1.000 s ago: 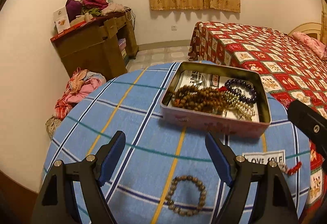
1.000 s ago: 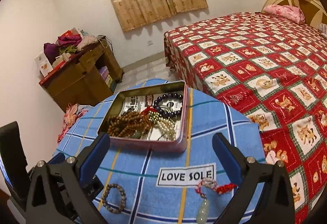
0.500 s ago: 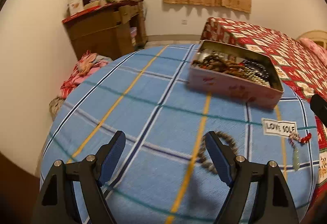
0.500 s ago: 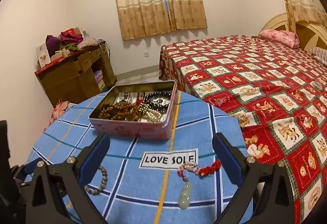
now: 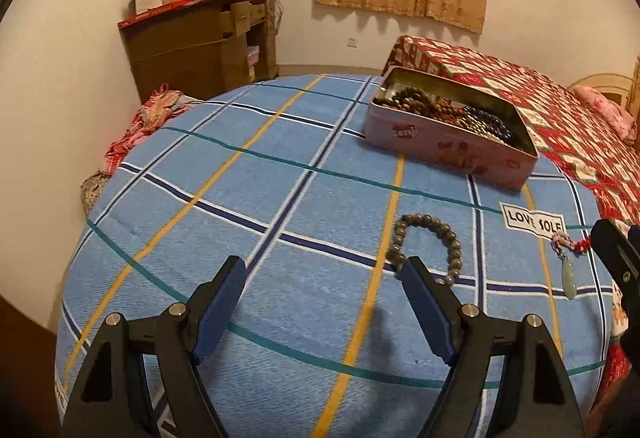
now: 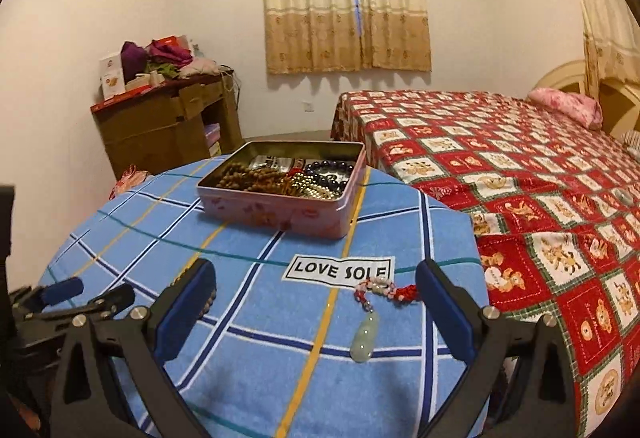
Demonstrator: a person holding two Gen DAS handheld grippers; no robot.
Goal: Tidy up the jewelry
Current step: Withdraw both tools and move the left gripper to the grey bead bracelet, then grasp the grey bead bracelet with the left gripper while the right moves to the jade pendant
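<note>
Two loose pieces lie on the cloth (image 5: 280,198) short of the tin (image 5: 448,146): a bead bracelet (image 5: 428,250) and a jade pendant (image 6: 365,336) on a red cord (image 6: 402,292). The bracelet looks light and floppy, its round beads likely to roll off the pads — pinching across one side of the loop should hold better than scooping. The pendant stone looks hard, smooth and chip-prone; the knotted cord near its top seems the safer grip.

The left gripper (image 5: 320,278) is spread wide and empty, its right finger tip at the bracelet's near edge. The right gripper (image 6: 316,278) is likewise apart, the pendant between its fingers.

Against a second ago, both cameras sit lower and further back; the bracelet, then centred between the left fingers, now lies right of them — the tin's contents look unchanged.
</note>
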